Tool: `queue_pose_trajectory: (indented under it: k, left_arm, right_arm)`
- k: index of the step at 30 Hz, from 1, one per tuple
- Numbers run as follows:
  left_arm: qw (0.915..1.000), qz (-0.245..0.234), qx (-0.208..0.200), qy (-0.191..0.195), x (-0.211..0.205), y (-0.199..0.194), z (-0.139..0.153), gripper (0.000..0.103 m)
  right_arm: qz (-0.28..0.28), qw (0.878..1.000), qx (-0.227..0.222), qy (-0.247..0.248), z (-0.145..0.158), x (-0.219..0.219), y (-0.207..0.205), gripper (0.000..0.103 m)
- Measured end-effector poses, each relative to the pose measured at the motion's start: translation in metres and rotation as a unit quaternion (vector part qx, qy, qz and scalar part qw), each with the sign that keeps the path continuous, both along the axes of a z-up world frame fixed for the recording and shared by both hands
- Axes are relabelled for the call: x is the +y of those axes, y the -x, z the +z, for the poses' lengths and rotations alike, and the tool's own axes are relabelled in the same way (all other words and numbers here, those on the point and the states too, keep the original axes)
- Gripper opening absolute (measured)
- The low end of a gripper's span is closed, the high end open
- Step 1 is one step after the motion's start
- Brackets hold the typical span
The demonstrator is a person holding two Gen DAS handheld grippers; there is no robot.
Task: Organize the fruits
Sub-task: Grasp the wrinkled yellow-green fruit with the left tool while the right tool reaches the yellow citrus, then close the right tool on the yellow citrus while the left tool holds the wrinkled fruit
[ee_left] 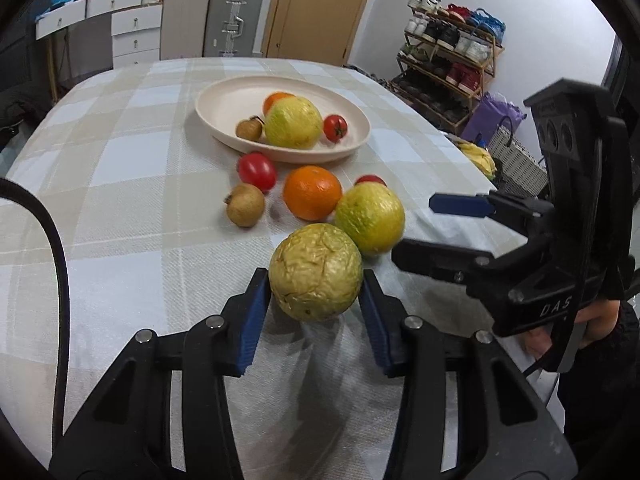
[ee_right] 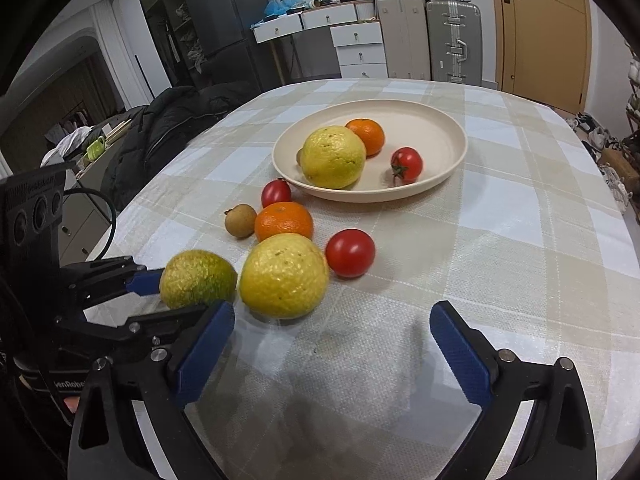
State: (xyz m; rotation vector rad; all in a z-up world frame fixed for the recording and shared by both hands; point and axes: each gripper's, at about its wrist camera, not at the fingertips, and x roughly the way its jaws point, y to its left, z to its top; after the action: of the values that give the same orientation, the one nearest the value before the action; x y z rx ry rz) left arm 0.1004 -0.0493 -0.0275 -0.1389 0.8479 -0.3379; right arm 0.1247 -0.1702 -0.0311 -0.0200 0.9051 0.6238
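My left gripper point(ee_left: 315, 304) is shut on a wrinkled yellow-green citrus point(ee_left: 315, 272), also in the right wrist view point(ee_right: 198, 279), held just above the cloth. My right gripper point(ee_right: 332, 344) is open and empty, to its right; it also shows in the left wrist view point(ee_left: 416, 232). A yellow citrus point(ee_right: 285, 275), an orange point(ee_right: 284, 221), two red tomatoes point(ee_right: 350, 253) point(ee_right: 276, 193) and a small brown fruit point(ee_right: 240, 220) lie on the cloth. The cream plate point(ee_right: 440, 120) holds a yellow citrus point(ee_right: 333, 158), an orange point(ee_right: 366, 136), a tomato point(ee_right: 407, 164) and a brown fruit point(ee_left: 249, 129).
The table has a checked cloth point(ee_right: 500, 240). A dark jacket point(ee_right: 168, 128) lies at its left edge. Suitcases point(ee_right: 428, 36) and drawers point(ee_right: 356, 40) stand behind. A shoe rack point(ee_left: 452, 52) and a basket point(ee_left: 512, 160) stand right of the table.
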Motion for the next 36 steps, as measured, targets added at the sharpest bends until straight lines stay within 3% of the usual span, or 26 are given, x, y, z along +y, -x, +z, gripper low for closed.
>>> queue_pose_trajectory:
  k: [2, 5, 8, 15, 24, 36]
  left_arm:
    - [0.9999, 0.012, -0.01, -0.003, 0.006, 0.0, 0.004, 0.042]
    - [0.9992, 0.033, -0.02, -0.009, 0.015, -0.002, 0.008, 0.042]
    - [0.9982, 0.053, -0.025, -0.011, 0.024, -0.006, 0.01, 0.042]
    - [0.9965, 0.079, -0.026, -0.011, 0.039, -0.015, 0.01, 0.042]
    - [0.9957, 0.085, -0.036, -0.013, 0.042, -0.024, 0.012, 0.042]
    - [0.9934, 0.096, -0.062, -0.006, 0.044, -0.039, 0.029, 0.042]
  right_arm:
    - [0.007, 1.0, 0.001, -0.004, -0.001, 0.004, -0.001, 0.095]
    - [0.018, 1.0, 0.012, -0.017, -0.002, 0.01, -0.004, 0.078]
    - [0.029, 0.999, 0.014, -0.019, -0.003, 0.018, -0.006, 0.075]
    - [0.032, 0.999, 0.016, -0.025, -0.006, 0.027, -0.01, 0.052]
    - [0.031, 0.998, 0.017, -0.044, -0.005, 0.02, -0.011, 0.051]
    - [0.009, 0.995, -0.036, -0.089, 0.026, -0.006, -0.011, 0.051]
